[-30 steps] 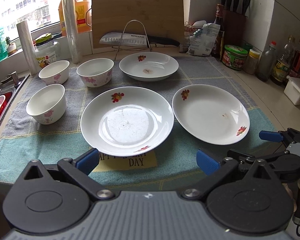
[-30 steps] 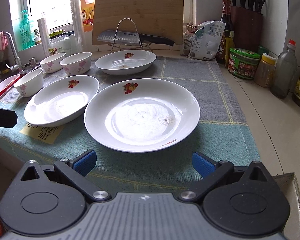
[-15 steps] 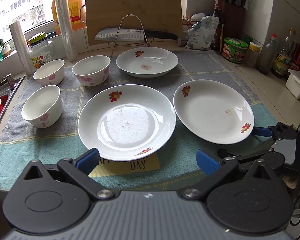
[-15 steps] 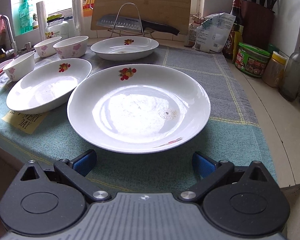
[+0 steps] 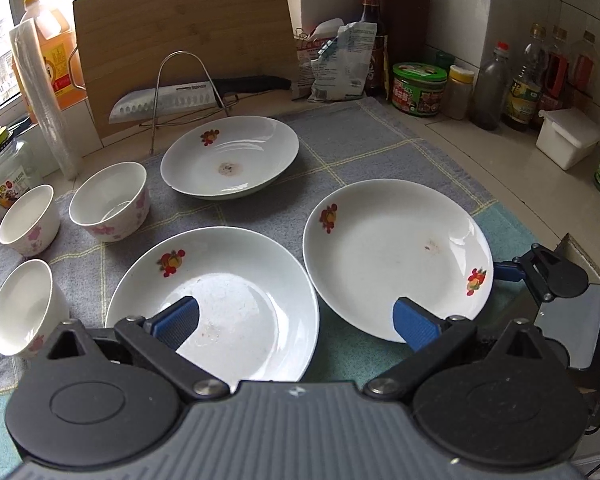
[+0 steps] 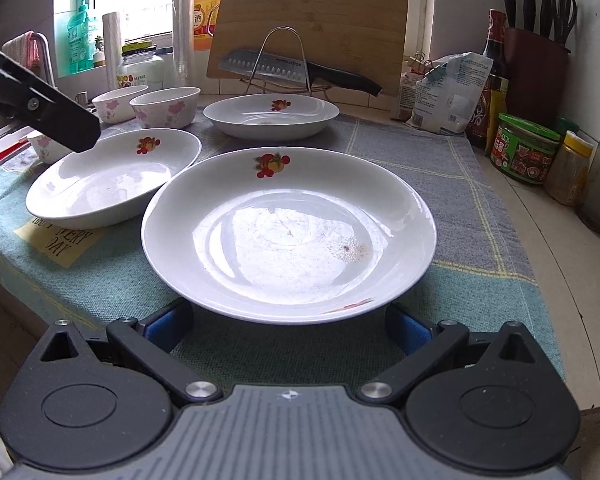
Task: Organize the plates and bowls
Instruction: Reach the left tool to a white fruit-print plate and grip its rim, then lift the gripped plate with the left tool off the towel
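Left tool [image 5: 296,320] spread wide above the near-left white round ceramic plate with fruit print [image 5: 220,300], grasping nothing, right tool [image 6: 288,326] spread wide, blue fingertips [image 6: 168,326] low under the near rim of the right white fruit-print plate [image 6: 288,232], on the towel-covered counter [image 6: 480,280]

Left gripper [image 5: 296,322] level, jaws spread wide; right gripper [image 6: 288,326] low, jaws spread wide.

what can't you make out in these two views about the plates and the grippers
- Right wrist view: the right hand-held gripper fingertips are hidden under the right plate rim, so contact is unclear.
- Left wrist view: the front plate near edge is covered by the left hand-held gripper.
- Right wrist view: the nearest bowl is mostly hidden behind the left gripper's arm.
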